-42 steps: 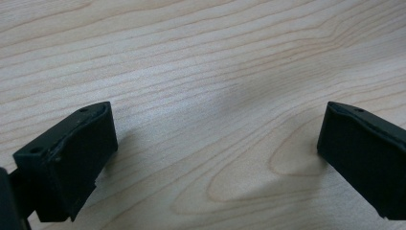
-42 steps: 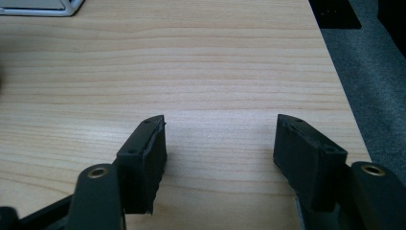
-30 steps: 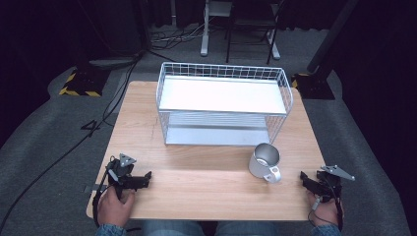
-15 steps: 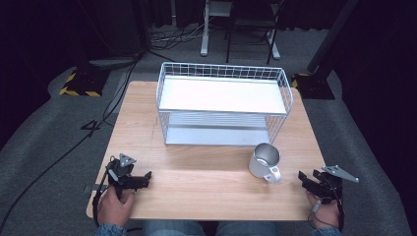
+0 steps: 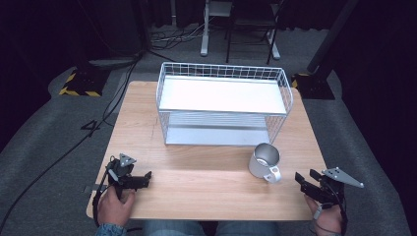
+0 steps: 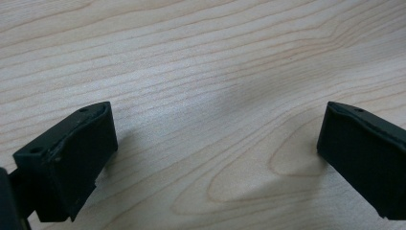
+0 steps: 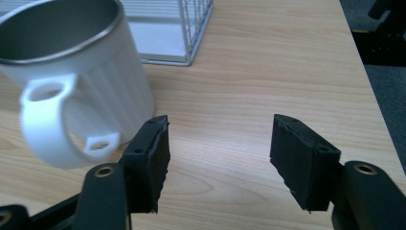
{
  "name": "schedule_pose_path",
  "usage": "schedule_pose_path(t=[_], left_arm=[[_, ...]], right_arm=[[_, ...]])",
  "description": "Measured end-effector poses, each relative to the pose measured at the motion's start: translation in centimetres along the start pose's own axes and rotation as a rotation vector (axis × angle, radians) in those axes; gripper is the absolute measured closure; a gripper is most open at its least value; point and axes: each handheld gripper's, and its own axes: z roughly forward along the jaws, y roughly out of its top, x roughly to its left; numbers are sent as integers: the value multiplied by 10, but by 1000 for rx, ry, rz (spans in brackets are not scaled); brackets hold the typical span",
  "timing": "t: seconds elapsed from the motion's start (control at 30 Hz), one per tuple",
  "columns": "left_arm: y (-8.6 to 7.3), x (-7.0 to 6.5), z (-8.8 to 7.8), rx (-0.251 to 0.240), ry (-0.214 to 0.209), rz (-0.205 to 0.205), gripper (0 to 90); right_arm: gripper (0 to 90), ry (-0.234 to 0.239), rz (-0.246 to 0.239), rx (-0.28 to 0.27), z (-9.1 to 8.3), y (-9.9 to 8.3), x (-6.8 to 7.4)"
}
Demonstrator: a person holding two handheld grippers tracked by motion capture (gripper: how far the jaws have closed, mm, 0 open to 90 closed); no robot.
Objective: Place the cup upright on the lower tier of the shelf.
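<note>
Evidently the right hand-held gripper [image 7: 215,153], jaws just narrowed yet empty, approached the mug [image 7: 72,81] handle-first (its loop faced it), while the left hand-held gripper [image 6: 210,158] rested open on the table [image 5: 206,182].

Bare desk [image 5: 196,187] spanned the lower frame; the mug [image 5: 263,162] and wire rack [image 5: 223,103] obstructed centre and upper-centre.

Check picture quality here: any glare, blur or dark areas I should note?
High view: the wire rack's white top shelf is overexposed, the surroundings very dark. Right gripper view: the white mug's handle is slightly blurred; jaws sharp. Left gripper view: sharp wood grain on the table, soft shadows beside both jaws.
</note>
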Motion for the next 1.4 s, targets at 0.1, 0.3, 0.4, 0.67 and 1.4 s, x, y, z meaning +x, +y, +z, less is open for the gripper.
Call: schedule_pose_path(t=[0.1,0.3,0.4,0.67,1.4], left_arm=[[0,0,0,0,0,0,3],[0,0,0,0,0,0,3],[0,0,0,0,0,0,3],[0,0,0,0,0,0,3],[0,0,0,0,0,0,3]], right_arm=[[398,20,-17,-13,-7,7,8],[405,64,-29,-9,-11,10,19],[409,108,-30,-4,-12,11,31],[407,176,-50,-7,-10,15,52],[592,153,-108,75,27,10,68]])
